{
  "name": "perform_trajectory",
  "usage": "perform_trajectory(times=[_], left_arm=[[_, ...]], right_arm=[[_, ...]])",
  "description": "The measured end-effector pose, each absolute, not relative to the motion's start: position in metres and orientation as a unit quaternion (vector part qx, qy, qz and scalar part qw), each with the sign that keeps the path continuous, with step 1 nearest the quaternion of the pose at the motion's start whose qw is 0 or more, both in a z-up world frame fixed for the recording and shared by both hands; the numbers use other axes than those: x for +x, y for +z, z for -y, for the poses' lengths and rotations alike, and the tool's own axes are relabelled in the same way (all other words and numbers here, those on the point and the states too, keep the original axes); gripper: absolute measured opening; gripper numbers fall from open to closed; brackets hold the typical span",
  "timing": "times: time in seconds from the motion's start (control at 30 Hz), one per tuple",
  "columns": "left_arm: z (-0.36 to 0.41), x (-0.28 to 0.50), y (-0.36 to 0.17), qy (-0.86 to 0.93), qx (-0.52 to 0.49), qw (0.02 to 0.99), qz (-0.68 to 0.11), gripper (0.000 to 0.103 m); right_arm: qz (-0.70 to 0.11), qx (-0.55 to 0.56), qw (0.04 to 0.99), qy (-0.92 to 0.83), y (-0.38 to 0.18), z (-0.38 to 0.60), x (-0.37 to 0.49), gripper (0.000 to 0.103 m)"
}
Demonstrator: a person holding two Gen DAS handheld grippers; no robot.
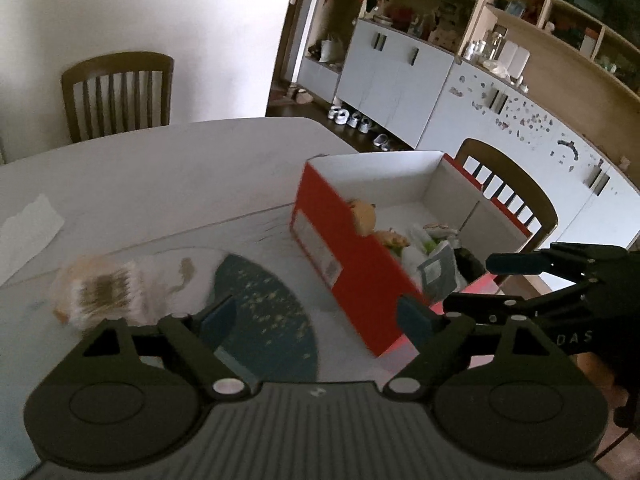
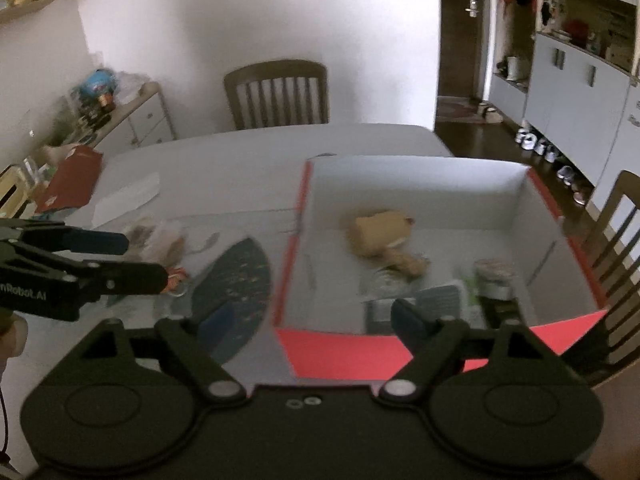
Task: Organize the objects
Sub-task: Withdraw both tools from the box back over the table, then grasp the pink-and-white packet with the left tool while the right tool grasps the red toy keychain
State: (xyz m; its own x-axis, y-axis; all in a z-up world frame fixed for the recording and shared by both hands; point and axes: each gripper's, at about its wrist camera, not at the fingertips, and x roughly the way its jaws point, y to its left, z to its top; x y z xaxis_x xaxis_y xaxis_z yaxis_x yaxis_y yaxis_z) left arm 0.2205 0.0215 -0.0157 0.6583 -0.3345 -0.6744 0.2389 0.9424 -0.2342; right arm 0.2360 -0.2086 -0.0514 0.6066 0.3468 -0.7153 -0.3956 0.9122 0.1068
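Hovering low over the worktop (image 1: 168, 168), both tongs stand wide apart with nothing between their pads. In the left wrist view, the left tongs (image 1: 316, 320) frame a dark blue fan-shaped piece (image 1: 264, 300) lying flat on the worktop just past the fingertips. Just left of the fan lies a blurred, clear-wrapped bundle (image 1: 120, 288) of pale and brown stuff, beside the left finger but not touched by it. To the right, near the other finger, stands the red box (image 1: 340, 248), open at the top. The right tongs (image 2: 312, 320) hang over the near red rim of that box, one finger above the fan, the other above the box's inside. In the box lie a brown plush toy (image 2: 384, 236), a grey packet (image 2: 436, 300) and a small round container (image 2: 494, 276). Farther off, a white paper slip (image 2: 128, 196) rests on the worktop, and a wooden chair (image 2: 276, 96) stands behind the worktop.
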Motion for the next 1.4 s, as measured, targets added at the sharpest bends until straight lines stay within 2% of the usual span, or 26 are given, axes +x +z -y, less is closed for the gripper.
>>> perform_trajectory(times=[0.1,0.33,0.37,0.4,0.83,1.4], left_arm=[[-0.039,0.212,-0.022,-0.154,-0.065,0.909,-0.382,0.094],[-0.084,0.195,-0.038,-0.147,-0.071,0.908,-0.387,0.094],[-0.090,0.193,-0.040,-0.143,-0.072,0.908,-0.386,0.096],[-0.094,0.191,-0.042,-0.141,-0.073,0.909,-0.386,0.103],[-0.153,0.197,-0.083,-0.101,-0.073,0.906,-0.405,0.103],[-0.167,0.238,-0.134,-0.089,-0.013,0.903,-0.420,0.103]], right_arm=[[-0.395,-0.034,0.894,0.210,-0.054,0.188,0.231,0.086],[-0.400,-0.046,0.889,0.218,-0.059,0.145,0.226,0.086],[-0.401,-0.047,0.889,0.218,-0.060,0.139,0.226,0.086],[-0.402,-0.049,0.887,0.219,-0.062,0.133,0.226,0.086],[-0.426,-0.098,0.867,0.239,-0.092,0.063,0.245,0.086],[-0.462,-0.128,0.839,0.257,-0.138,0.021,0.290,0.086]])
